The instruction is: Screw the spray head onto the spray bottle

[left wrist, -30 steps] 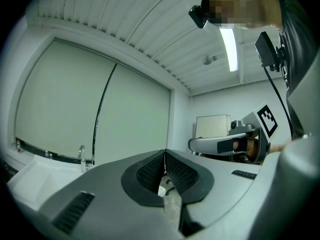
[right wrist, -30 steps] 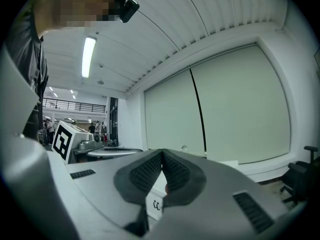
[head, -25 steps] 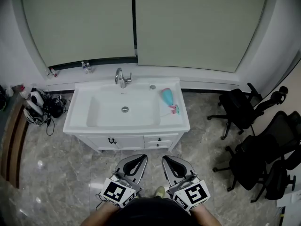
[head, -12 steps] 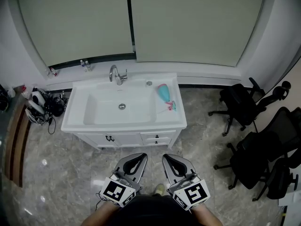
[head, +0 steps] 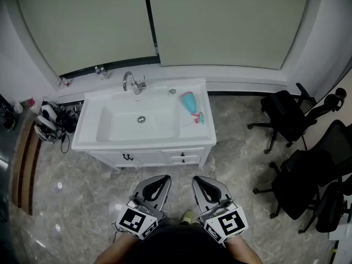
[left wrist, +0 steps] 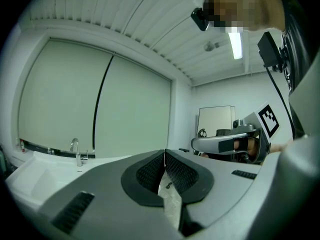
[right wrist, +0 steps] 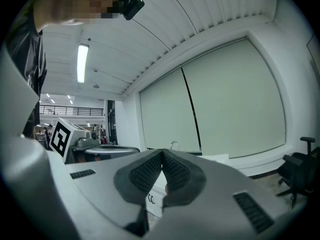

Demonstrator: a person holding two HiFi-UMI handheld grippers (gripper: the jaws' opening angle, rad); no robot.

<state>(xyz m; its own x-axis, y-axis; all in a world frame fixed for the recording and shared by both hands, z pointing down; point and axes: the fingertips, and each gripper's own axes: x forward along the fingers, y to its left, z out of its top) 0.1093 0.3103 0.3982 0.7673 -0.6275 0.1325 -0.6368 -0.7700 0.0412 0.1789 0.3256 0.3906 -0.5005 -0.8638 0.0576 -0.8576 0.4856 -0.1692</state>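
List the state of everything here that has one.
Left hand-held gripper: shut, empty.
Right hand-held gripper: shut, empty.
Spray bottle: on its side on the sink's right ledge, no head on.
Spray head: off the bottle, lying beside it.
Cabinet drawers: closed.
Blinds: down.

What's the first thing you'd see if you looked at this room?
The big white sink in the middle stands out first, with a teal spray bottle lying on its right side next to the spray head. At the bottom, the left hand-held gripper and right hand-held gripper are both shut and empty.
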